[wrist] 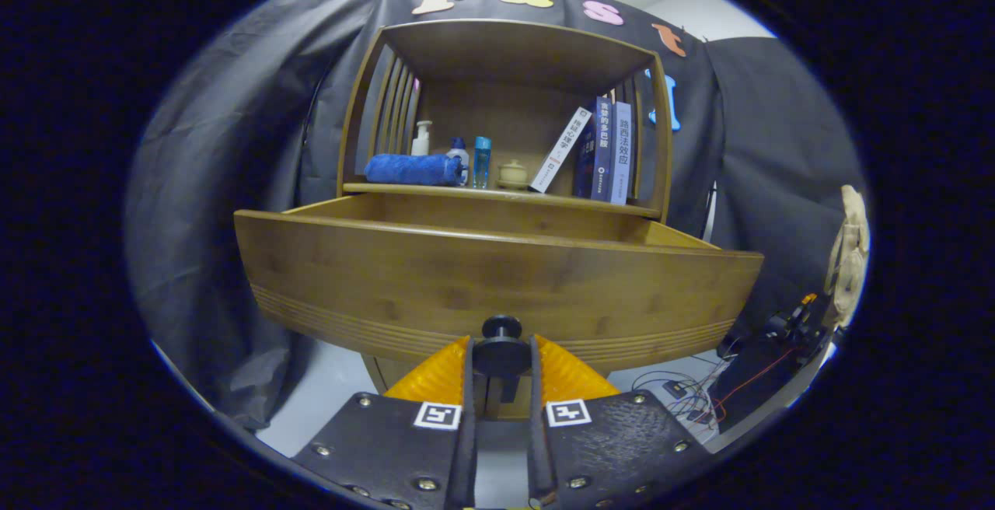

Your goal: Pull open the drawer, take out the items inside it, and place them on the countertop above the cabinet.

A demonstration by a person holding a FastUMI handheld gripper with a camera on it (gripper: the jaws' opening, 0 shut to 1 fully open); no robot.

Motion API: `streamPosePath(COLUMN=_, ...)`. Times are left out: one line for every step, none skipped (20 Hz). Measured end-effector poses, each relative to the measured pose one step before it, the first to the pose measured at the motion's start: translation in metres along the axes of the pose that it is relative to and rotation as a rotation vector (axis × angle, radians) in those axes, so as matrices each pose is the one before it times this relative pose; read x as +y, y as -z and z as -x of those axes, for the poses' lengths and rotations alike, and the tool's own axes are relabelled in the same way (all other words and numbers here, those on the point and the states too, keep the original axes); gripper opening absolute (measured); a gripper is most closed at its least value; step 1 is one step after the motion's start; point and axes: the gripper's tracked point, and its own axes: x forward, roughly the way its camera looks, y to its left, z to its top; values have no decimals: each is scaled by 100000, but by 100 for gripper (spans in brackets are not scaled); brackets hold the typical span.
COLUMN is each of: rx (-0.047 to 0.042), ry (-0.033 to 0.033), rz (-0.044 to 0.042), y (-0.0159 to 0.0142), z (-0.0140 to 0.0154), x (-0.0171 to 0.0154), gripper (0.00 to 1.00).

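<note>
The wooden drawer (497, 277) stands pulled out from the cabinet, its wide front panel facing me and hiding what lies inside. A round black knob (501, 329) sits low on the middle of that panel. My gripper (502, 358) is shut on the knob, one finger pressing on each side of it. The countertop (497, 191) runs just behind and above the drawer, under a wooden shelf hood.
On the countertop stand a rolled blue towel (412, 169), a white pump bottle (421, 138), a blue bottle (482, 162), a small lidded jar (513, 173) and several books (602, 148). Cables and dark equipment (766, 366) lie on the floor beyond my right finger.
</note>
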Motion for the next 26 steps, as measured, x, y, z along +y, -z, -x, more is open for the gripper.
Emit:
streamPosePath(rx=-191, ry=-325, rz=-1253, y=49, z=75, x=161, gripper=26)
streamPosePath(rx=1812, ry=-253, rz=-1435, y=122, z=-78, x=119, gripper=26)
streamPosePath(rx=2624, ry=43, rz=-1216, y=245, z=198, x=-99, gripper=25)
streamPosePath(rx=1829, ry=-314, rz=-1729, y=-9, z=82, x=-60, gripper=32)
streamPosePath(rx=1406, ry=112, rz=-1573, y=-220, z=297, x=-25, gripper=38)
streamPosePath(rx=-3145, ry=136, rz=-2201, y=-1067, z=424, x=-126, gripper=45)
streamPosePath(rx=-4282, ry=1586, rz=-1461, y=-1573, z=701, x=-467, gripper=51)
streamPosePath(rx=-4412, ry=2424, rz=-1055, y=-1718, z=726, x=-575, gripper=57)
streamPosePath(rx=-3417, ry=1332, rz=-1287, y=-1284, z=191, x=-164, gripper=64)
streamPosePath(rx=-1701, ry=1557, rz=-1228, y=-1179, z=304, x=-125, gripper=70)
streamPosePath(rx=-470, ry=835, rz=-1370, y=-843, z=762, x=-110, gripper=76)
streamPosePath(rx=-806, ry=-271, rz=-1288, y=-1677, z=240, x=33, gripper=83)
streamPosePath(rx=-1709, ry=681, rz=-399, y=-2076, z=89, x=-665, gripper=84)
streamPosePath(rx=-2593, ry=-205, rz=-523, y=-2139, z=108, x=-422, gripper=83)
streamPosePath(rx=-2979, ry=-526, rz=-506, y=-1959, z=-32, x=-254, gripper=83)
streamPosePath(rx=-3050, ry=166, rz=-860, y=-1917, z=105, x=-486, gripper=83)
streamPosePath(rx=-2219, ry=200, rz=-789, y=-1686, z=48, x=-505, gripper=83)
streamPosePath(rx=-2036, ry=1114, rz=-466, y=-1731, z=-23, x=-522, gripper=83)
streamPosePath(rx=-1645, ry=3542, rz=655, y=-1664, z=-343, x=-1038, gripper=83)
streamPosePath(rx=-1141, ry=3629, rz=-421, y=-1581, z=-137, x=-871, gripper=83)
streamPosePath(rx=-263, ry=71, rz=-2361, y=-1319, z=-549, x=378, gripper=83)
streamPosePath(rx=-600, ry=-2372, rz=-3404, y=-1315, z=-276, x=917, gripper=89)
streamPosePath(rx=-339, ry=-3278, rz=-2819, y=-740, z=-771, x=1123, gripper=94)
streamPosePath(rx=44, ry=-1347, rz=-953, y=-776, z=-280, x=970, gripper=100)
streamPosePath(rx=960, ry=178, rz=447, y=-76, z=-617, x=119, gripper=100)
streamPosePath(rx=2085, ry=520, rz=1185, y=311, z=-607, x=334, gripper=100)
